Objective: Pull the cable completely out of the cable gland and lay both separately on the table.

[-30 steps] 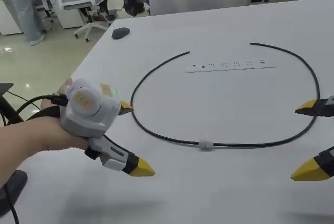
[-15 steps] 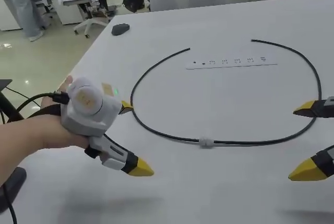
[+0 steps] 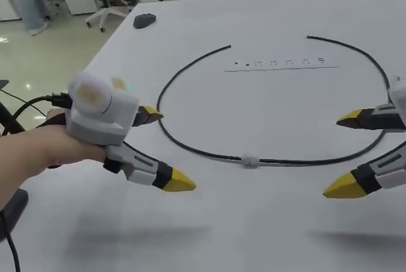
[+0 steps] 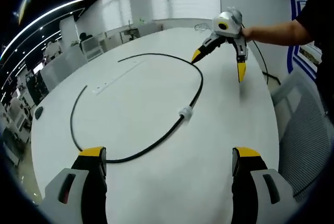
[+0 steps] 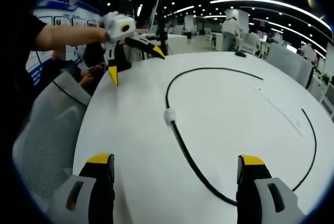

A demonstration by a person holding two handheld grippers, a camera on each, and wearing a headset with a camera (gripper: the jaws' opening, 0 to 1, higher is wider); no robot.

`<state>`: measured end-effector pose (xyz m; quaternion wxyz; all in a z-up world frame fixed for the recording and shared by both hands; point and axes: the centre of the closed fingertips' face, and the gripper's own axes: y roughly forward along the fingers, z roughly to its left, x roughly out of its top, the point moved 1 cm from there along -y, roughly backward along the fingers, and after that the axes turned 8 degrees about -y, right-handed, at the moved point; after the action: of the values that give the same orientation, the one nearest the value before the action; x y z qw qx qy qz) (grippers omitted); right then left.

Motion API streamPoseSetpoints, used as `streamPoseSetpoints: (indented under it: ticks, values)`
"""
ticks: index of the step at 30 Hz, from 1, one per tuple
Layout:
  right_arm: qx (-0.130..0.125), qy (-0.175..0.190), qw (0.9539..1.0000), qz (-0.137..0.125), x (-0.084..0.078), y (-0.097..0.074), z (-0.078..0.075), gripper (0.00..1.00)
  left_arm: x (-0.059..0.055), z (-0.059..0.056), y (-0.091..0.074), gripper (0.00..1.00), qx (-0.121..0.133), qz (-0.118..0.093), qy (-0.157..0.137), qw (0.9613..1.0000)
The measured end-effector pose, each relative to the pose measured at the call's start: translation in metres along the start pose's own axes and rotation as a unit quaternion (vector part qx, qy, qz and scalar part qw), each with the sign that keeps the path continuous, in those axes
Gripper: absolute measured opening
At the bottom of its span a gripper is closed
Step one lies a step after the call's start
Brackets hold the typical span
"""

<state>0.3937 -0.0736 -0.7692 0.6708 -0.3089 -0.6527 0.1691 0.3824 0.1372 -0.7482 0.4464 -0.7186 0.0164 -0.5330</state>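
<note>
— On the table (image 3: 254,234), to my side of the power strip (image 3: 282,64), what lies there?
— The cable (image 3: 209,154), a black loop that starts just beyond the strip, swings out past both of its ends and closes in front of it. The cable gland (image 3: 250,160), small and white, sits threaded on the cable at the loop's near middle, a little left of the strip's centre.
— And your grippers?
— I hold the left gripper (image 3: 171,150) off the strip's left end, nearer to me than the strip, its jaws spread wide with nothing between them. The right gripper (image 3: 333,155) hangs off the strip's right end, jaws likewise wide apart and bare. Whether its upper tip touches the cable I cannot tell.
— Anything farther off?
— A dark mouse (image 3: 144,20), beyond the strip's left end, near the table edge
</note>
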Motion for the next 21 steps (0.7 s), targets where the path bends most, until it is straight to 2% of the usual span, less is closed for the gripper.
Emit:
streamPoseSetpoints:
  ticks: [4, 5, 7, 9, 11, 12, 14, 16, 18, 21]
  values:
    - [0.008, -0.007, 0.9998, -0.018, 0.01, 0.019, 0.003, 0.89, -0.005, -0.001, 0.006, 1.0, -0.006, 0.0, -0.006, 1.0]
    - [0.013, -0.011, 0.9993, -0.034, 0.017, 0.026, 0.006, 0.89, -0.008, -0.002, 0.007, 1.0, -0.008, 0.002, -0.006, 0.9999]
    - [0.01, -0.022, 0.999, -0.036, 0.021, 0.035, 0.007, 0.89, -0.01, -0.003, 0.009, 1.0, -0.013, 0.007, -0.002, 0.9999]
    - [0.014, -0.031, 0.9987, -0.037, 0.026, 0.047, 0.01, 0.79, -0.011, -0.003, 0.011, 1.0, -0.013, 0.01, 0.005, 0.9999]
    - [0.007, -0.045, 0.9981, -0.042, 0.029, 0.054, 0.007, 0.7, -0.01, -0.002, 0.012, 1.0, -0.011, 0.006, 0.004, 0.9999]
    - [-0.004, -0.059, 0.9972, -0.046, 0.032, 0.06, 0.003, 0.71, -0.007, -0.001, 0.013, 1.0, -0.011, 0.001, 0.001, 0.9999]
    - [0.0, -0.059, 0.9972, -0.047, 0.032, 0.069, 0.003, 0.78, -0.006, -0.005, 0.014, 1.0, -0.021, -0.004, -0.002, 0.9998]
    - [0.011, -0.059, 0.9971, -0.046, 0.032, 0.078, 0.002, 0.69, -0.009, -0.009, 0.016, 1.0, -0.027, 0.001, -0.006, 0.9996]
    - [0.01, -0.068, 0.9967, -0.043, 0.032, 0.086, 0.001, 0.6, -0.01, -0.01, 0.017, 1.0, -0.027, 0.002, -0.004, 0.9996]
    - [0.016, -0.058, 0.9971, -0.046, 0.032, 0.095, 0.001, 0.61, -0.01, -0.011, 0.018, 1.0, -0.028, -0.004, -0.011, 0.9995]
